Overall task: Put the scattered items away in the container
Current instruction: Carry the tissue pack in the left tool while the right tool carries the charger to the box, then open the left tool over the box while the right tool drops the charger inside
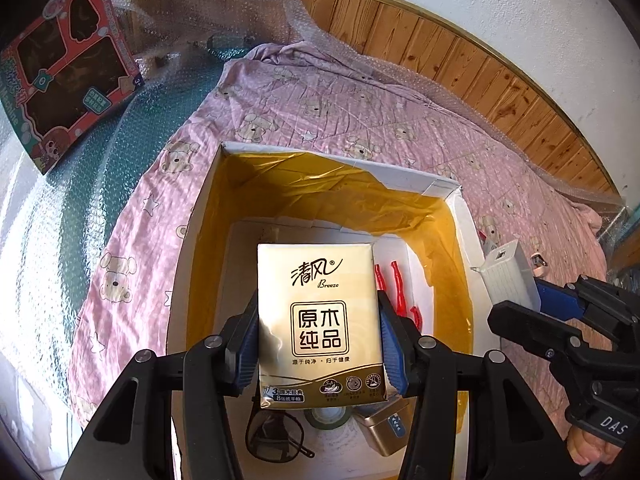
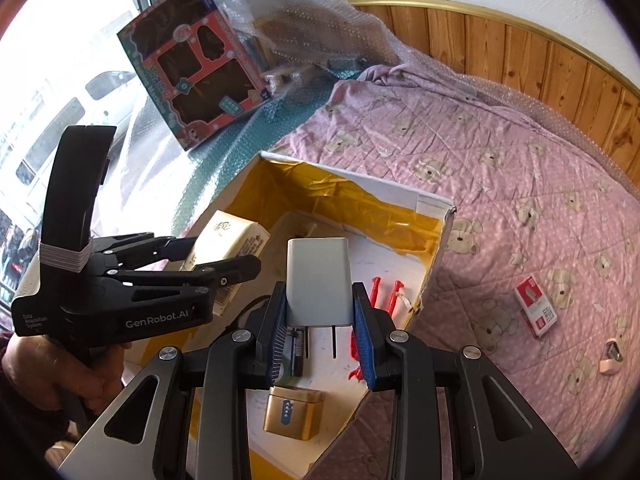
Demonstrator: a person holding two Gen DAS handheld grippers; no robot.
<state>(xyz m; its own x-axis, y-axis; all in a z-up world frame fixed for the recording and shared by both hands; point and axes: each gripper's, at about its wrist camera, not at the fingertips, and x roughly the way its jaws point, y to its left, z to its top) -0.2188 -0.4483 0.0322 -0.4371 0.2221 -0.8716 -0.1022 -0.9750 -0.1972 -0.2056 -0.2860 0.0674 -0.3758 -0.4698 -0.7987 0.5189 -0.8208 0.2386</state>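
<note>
- Far left, a red toy box (image 2: 192, 80) leans upright among bubble wrap (image 2: 304, 12), well apart from everything else.
- A hand (image 2: 60, 364) grips the left gripper (image 1: 318, 332), whose blue pads (image 1: 390, 340) are pressed against both sides of a cream tissue pack (image 1: 320, 324); the pack hangs over the open box, not touching its floor.
- The cardboard box (image 1: 192, 280), lined with yellow tape on its inner walls, sits on a pink bear-print quilt (image 1: 320, 104).
- On the box floor lie a pair of glasses (image 1: 276, 436), a roll of tape (image 1: 328, 418), a gold tin (image 2: 294, 410) and red clips (image 1: 396, 288), the clips toward the box's right wall.
- The right gripper (image 2: 320, 332) pinches a white charger plug (image 2: 318, 280) between its pads, prongs pointing down, held above the box's right half.
- Right of the box, out on the quilt, a small red and white packet (image 2: 536, 308) lies flat, with a small pinkish object (image 2: 610, 358) near it; I cannot tell what that one is.
- Wooden panelling (image 2: 520, 52) runs behind the quilt.
</note>
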